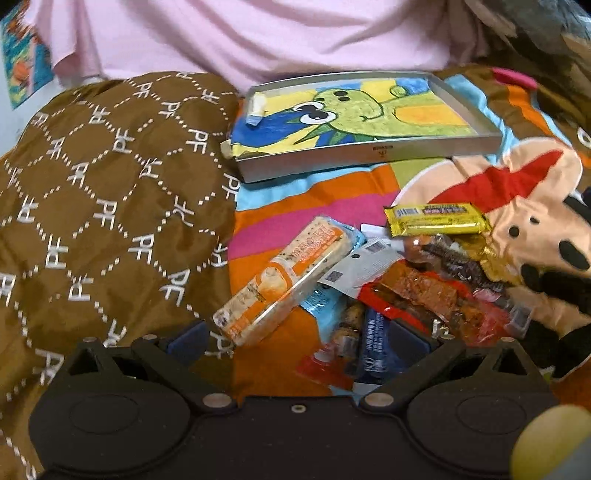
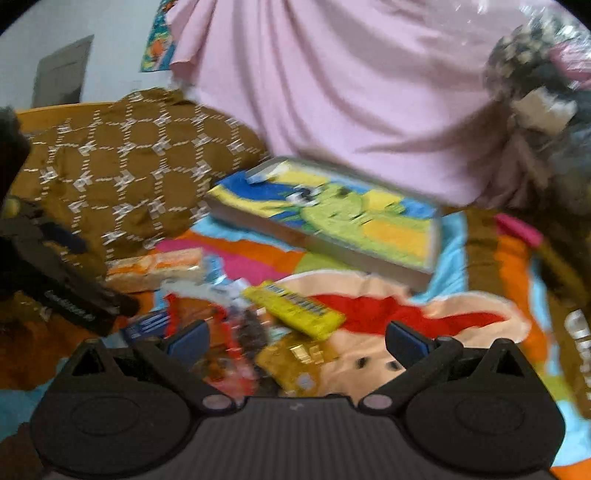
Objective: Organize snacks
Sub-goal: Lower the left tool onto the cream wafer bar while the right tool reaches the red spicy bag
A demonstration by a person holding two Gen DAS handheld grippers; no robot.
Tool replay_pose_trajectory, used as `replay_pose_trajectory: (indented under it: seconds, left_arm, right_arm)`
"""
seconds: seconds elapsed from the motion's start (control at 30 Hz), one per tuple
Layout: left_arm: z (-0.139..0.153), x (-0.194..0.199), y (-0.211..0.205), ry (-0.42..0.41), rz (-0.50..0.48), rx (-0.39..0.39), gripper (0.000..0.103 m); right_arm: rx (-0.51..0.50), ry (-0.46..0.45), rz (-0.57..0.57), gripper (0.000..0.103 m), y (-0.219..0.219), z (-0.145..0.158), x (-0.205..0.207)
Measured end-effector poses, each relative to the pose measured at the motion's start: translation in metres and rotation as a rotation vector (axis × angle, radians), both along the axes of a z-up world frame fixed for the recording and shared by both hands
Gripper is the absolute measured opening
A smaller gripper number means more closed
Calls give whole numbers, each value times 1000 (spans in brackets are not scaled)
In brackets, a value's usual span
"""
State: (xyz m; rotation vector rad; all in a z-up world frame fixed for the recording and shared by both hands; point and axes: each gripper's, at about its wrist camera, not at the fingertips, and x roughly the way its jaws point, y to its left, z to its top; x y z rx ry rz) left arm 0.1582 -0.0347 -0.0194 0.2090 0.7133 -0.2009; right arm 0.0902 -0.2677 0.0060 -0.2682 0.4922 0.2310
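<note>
Work surface: a bright cartoon-print blanket (image 1: 295, 192) with a brown monogrammed cushion (image 1: 110, 203) at its left and pink drapery (image 1: 258, 33) behind. The snack pile (image 1: 399, 288) lies loose on the blanket, near and well short of the shallow metal tray (image 1: 369, 153), whose floor shows a green cartoon figure and holds only a small pale packet (image 1: 256, 107) in its far-left corner. I judge sorting to be at an early stage, with selection of the next item in hand. My left gripper (image 1: 299, 332) hovers over the pile, jaws spread, empty; my right gripper (image 2: 295, 338), in a blurred view, is likewise spread and empty. The orange-and-white wrapped bar (image 1: 280, 280) and yellow-wrapped bar (image 1: 436, 219) sit uppermost and separate. The next move, I judge, calls for closing across one bar's narrow width; the glossy film may slip.
</note>
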Motion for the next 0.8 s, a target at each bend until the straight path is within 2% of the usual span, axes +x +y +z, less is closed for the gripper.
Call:
replay_pose_trajectory:
  seconds: [0.27,0.5,0.6,0.8]
  left_arm:
    - [-2,22,15,-37,-44,105,102]
    - [-6,43,20,-43,-77,130,102]
    - [-9,51,19,-37,-108,140,102]
    - [-13,64,17,-24,-178,137,100]
  right_arm:
    - [70,110,116,101,13,-18,22]
    - [102,136,226,86,34,-28,40]
    - [113,179,257,81,40,-34,47]
    - [119,227,251,79,45,-46,62]
